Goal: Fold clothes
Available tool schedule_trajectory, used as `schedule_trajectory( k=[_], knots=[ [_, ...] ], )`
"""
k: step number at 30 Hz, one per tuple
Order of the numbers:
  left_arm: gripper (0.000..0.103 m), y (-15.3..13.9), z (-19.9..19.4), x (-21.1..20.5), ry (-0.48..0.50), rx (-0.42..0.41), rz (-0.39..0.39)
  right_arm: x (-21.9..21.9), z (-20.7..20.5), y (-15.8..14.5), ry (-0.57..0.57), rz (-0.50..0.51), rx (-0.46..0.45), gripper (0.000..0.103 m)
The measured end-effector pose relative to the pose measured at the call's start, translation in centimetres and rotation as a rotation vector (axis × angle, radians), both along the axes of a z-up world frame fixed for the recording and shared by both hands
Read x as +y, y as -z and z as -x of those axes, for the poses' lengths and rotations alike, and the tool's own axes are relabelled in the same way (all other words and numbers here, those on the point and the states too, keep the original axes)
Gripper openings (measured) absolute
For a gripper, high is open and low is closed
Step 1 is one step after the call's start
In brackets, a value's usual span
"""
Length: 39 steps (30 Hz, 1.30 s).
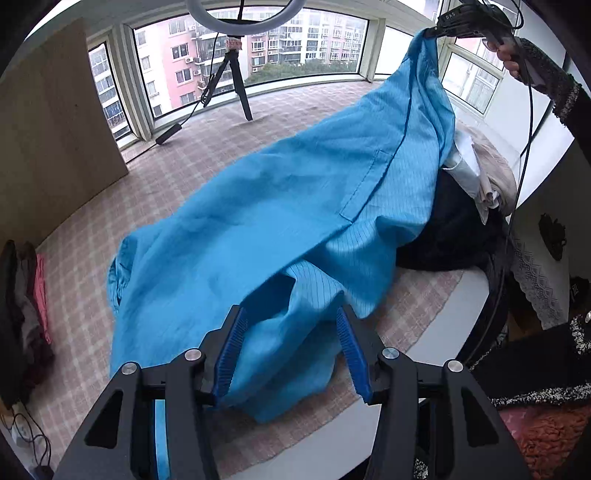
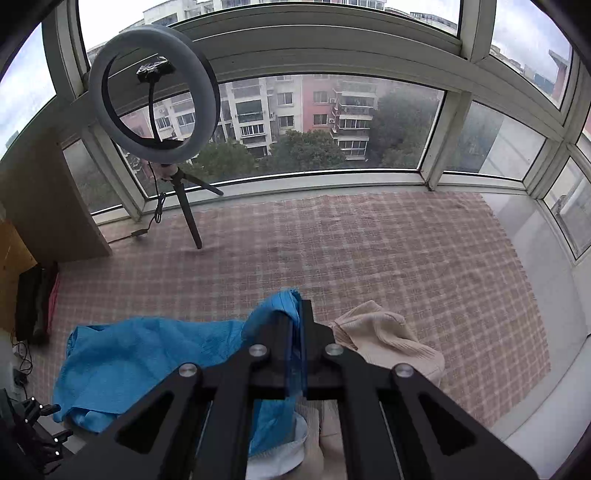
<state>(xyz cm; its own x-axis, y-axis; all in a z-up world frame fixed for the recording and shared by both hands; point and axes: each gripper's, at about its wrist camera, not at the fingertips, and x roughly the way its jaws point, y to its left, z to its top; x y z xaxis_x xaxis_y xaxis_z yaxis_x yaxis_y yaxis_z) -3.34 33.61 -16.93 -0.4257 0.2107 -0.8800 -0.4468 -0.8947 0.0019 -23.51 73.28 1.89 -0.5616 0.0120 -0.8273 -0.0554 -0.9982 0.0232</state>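
Observation:
A blue striped garment [image 1: 258,229] stretches across the checked cloth surface [image 1: 207,147]. My right gripper [image 1: 436,31], seen at the top right of the left wrist view, is shut on one end of it and holds that end high. In the right wrist view the right gripper [image 2: 297,306] pinches blue fabric [image 2: 147,354] between closed jaws. My left gripper [image 1: 291,314] is open, its blue pads [image 1: 232,350] either side of the garment's lower bunched end, not closed on it.
A pile of other clothes, black [image 1: 454,229], white and beige [image 1: 491,173], lies at the right; the beige knit shows in the right wrist view [image 2: 388,339]. A ring light on a tripod [image 2: 155,96] stands at the back left. Dark and pink clothes [image 1: 26,306] lie at the left edge.

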Motion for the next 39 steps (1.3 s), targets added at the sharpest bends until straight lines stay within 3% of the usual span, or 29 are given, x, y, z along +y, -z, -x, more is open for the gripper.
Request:
schedule_trajectory(
  k=[4, 7, 8, 11, 13, 19, 22, 24, 26, 30, 33, 34, 37, 39],
  knots=[
    [0.049, 3.8, -3.2, 2.1, -0.077, -0.038, 0.113, 0.5, 0.5, -1.1, -0.083, 0.046, 0.02, 0.003],
    [0.049, 5.3, -2.1, 2.7, -0.142, 0.014, 0.287, -0.4, 0.6, -1.3, -0.147, 0.04, 0.031, 0.003],
    [0.05, 5.6, -1.4, 2.7, -0.163, 0.023, 0.313, -0.8, 0.5, -1.3, -0.167, 0.04, 0.032, 0.003],
    [0.05, 6.7, 1.9, 1.4, -0.197, -0.015, 0.202, -1.8, 0.2, -1.3, -0.201, 0.054, 0.044, 0.003],
    [0.043, 7.2, 5.5, -0.5, -0.259, -0.022, 0.23, -1.9, 0.0, -1.6, -0.193, 0.064, 0.063, 0.003],
    [0.043, 3.2, 17.9, -11.4, -0.528, 0.115, 0.283, -0.2, 0.1, -1.5, -0.077, 0.064, 0.061, 0.003],
    [0.043, 2.8, 21.6, -16.7, -0.629, 0.045, 0.23, 0.4, 1.1, 0.3, -0.021, 0.022, 0.012, 0.003],
    [0.041, 2.5, 21.1, -17.5, -0.579, 0.003, 0.187, 0.6, 1.7, 1.9, 0.002, 0.006, -0.024, 0.003],
    [0.041, 1.8, 18.7, -16.3, -0.489, 0.024, 0.182, 0.7, 2.0, 3.0, 0.008, 0.012, -0.042, 0.003],
    [0.042, -0.3, 11.9, -11.8, -0.282, 0.06, 0.159, 0.8, 2.7, 3.9, -0.008, 0.028, -0.046, 0.003],
    [0.048, -1.4, 7.2, -7.6, -0.137, 0.083, 0.085, 1.1, 3.3, 3.7, -0.023, 0.054, -0.041, 0.003],
    [0.054, -1.3, 6.0, -5.9, -0.077, 0.09, 0.048, 1.2, 3.4, 3.6, -0.028, 0.069, -0.038, 0.003],
    [0.056, 1.2, 3.5, 0.1, 0.086, 0.035, -0.022, 1.5, 3.9, 2.9, -0.045, 0.121, -0.029, 0.003],
    [0.056, 3.2, 2.8, 4.3, 0.178, 0.039, 0.004, 1.5, 4.2, 2.4, -0.064, 0.156, -0.024, 0.003]
  ],
)
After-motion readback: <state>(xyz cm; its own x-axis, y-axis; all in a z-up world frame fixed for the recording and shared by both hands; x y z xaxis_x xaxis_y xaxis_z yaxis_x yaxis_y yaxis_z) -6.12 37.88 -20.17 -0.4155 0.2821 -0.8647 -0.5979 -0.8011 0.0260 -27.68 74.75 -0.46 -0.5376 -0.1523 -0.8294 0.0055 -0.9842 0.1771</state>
